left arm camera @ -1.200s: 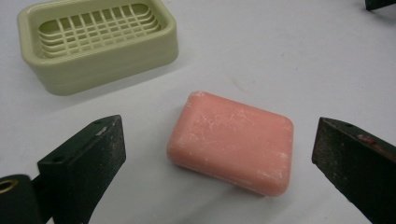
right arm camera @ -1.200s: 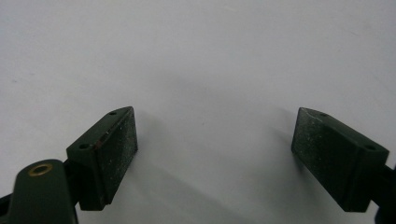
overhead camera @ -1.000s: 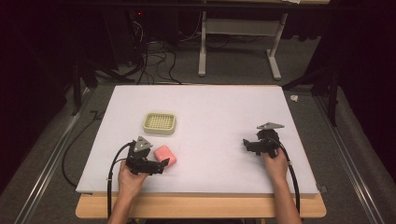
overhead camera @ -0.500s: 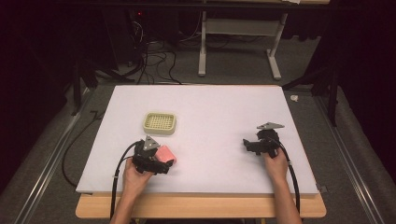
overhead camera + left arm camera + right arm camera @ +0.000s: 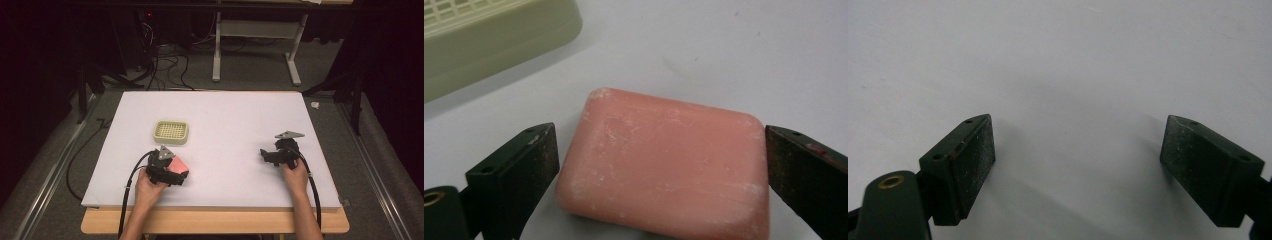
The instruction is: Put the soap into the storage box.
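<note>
One pink soap bar (image 5: 666,167) lies between the left tool's (image 5: 659,165) parted jaws; one green dish (image 5: 171,131) near; right tool (image 5: 1080,165) apart

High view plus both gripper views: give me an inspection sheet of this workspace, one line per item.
Surface: white board on a wooden table, bare around the things.
Job's things: pink soap bar lying flat between the jaws of the left gripper; pale green slatted soap dish beyond it, apart.
Clutter: nothing seen.
Grippers: left open, a jaw on either side of the soap, contact unclear; right gripper open over bare board.
Cables: one trails from each gripper toward the person.
Surroundings: dark room, table legs and floor cables behind.
</note>
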Tool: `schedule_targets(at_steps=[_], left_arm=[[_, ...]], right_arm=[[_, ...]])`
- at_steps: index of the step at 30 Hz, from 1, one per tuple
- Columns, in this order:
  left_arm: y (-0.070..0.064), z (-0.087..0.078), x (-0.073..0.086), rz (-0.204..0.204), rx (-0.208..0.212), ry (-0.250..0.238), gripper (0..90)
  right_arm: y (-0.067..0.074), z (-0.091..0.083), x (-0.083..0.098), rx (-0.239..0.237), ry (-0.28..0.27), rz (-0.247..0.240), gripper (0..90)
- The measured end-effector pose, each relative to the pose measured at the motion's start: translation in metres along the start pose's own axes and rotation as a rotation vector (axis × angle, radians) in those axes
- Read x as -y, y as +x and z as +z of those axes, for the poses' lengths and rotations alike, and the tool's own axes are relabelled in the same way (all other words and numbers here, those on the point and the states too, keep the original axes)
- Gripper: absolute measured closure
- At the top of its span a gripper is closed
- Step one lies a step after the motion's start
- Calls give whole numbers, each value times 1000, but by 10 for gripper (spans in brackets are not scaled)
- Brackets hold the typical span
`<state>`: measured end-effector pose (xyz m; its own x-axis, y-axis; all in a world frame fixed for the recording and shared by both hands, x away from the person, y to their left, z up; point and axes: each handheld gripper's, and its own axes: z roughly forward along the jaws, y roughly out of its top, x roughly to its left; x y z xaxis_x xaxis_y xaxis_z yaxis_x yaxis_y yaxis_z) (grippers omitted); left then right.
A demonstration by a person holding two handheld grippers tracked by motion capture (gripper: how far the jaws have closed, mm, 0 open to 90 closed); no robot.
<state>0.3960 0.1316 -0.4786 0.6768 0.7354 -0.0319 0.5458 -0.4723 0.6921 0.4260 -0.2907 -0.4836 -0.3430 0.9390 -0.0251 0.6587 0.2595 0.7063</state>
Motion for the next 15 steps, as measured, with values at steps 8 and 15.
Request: schedule_targets(at_steps=[8,15], left_arm=[[-2,4,3,4,-13,5,96],[-2,3,3,0,-18,13,137]], right_arm=[[0,0,0,0,0,0,151],[0,0,0,0,0,0,151]])
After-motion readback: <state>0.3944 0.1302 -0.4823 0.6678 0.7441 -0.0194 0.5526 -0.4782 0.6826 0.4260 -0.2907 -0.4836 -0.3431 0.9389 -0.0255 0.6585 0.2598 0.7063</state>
